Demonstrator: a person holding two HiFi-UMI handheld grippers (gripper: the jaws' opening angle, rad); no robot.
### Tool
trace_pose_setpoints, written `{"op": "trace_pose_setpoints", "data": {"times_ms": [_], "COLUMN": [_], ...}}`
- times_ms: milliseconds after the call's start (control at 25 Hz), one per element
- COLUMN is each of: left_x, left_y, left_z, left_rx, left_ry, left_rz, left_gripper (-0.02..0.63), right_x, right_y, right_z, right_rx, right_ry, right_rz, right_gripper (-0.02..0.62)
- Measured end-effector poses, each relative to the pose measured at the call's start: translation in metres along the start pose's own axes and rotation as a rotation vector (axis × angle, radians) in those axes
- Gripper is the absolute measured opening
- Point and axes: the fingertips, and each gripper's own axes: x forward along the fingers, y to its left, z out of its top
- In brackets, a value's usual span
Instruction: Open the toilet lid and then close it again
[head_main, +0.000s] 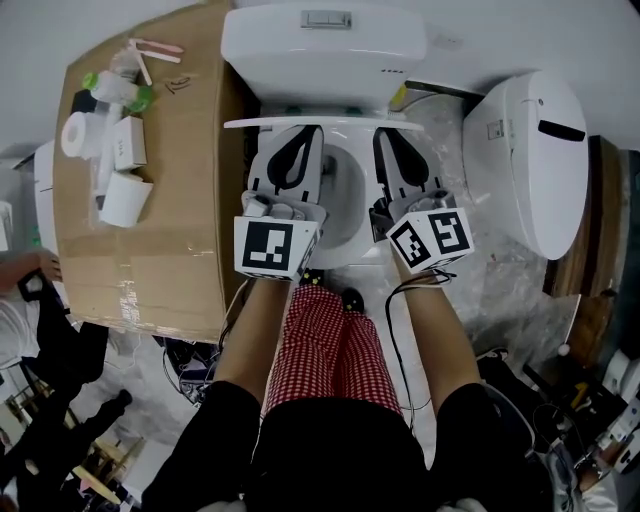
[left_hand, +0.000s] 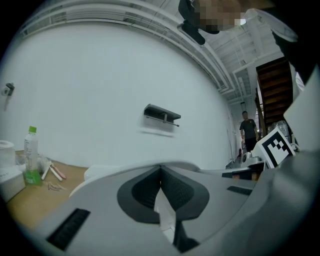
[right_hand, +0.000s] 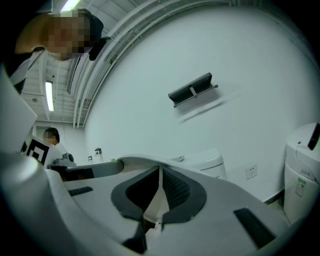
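While both tools are clenched on the task's thing, we list outward from the jaws.

1. Left gripper (head_main: 303, 132) and right gripper (head_main: 392, 136): both point level, pads pinched on a thin white sliver of the toilet lid (head_main: 320, 122). The lid stands raised across both jaw tips and shows edge-on from above. We judge that two grips share the load and prevent twisting at the hinge.
2. Bowl (head_main: 345, 205): below and between the tools, uncovered because the lid is up.
3. Tank (head_main: 320, 45): just beyond the lid, probably its backstop.
4. Cardboard surface (head_main: 180, 230): left of the left gripper, bearing paper rolls (head_main: 125, 200) and a bottle (head_main: 115, 88), clear of the swing.
5. Second toilet (head_main: 530, 160): right of the right gripper, not involved.
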Motion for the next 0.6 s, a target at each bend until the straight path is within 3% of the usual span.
{"op": "trace_pose_setpoints", "data": {"times_ms": [600], "left_x": [0.045], "left_y": [0.024], "left_z": [0.022], "left_rx": [0.032], "left_ry": [-0.029], "left_rz": [-0.019], "left_gripper": [0.008], "right_x": [0.041], "right_y": [-0.022], "right_z": [0.02], "right_rx": [-0.016], "right_ry": [-0.044], "right_rz": [-0.026], "right_gripper": [0.035]}}
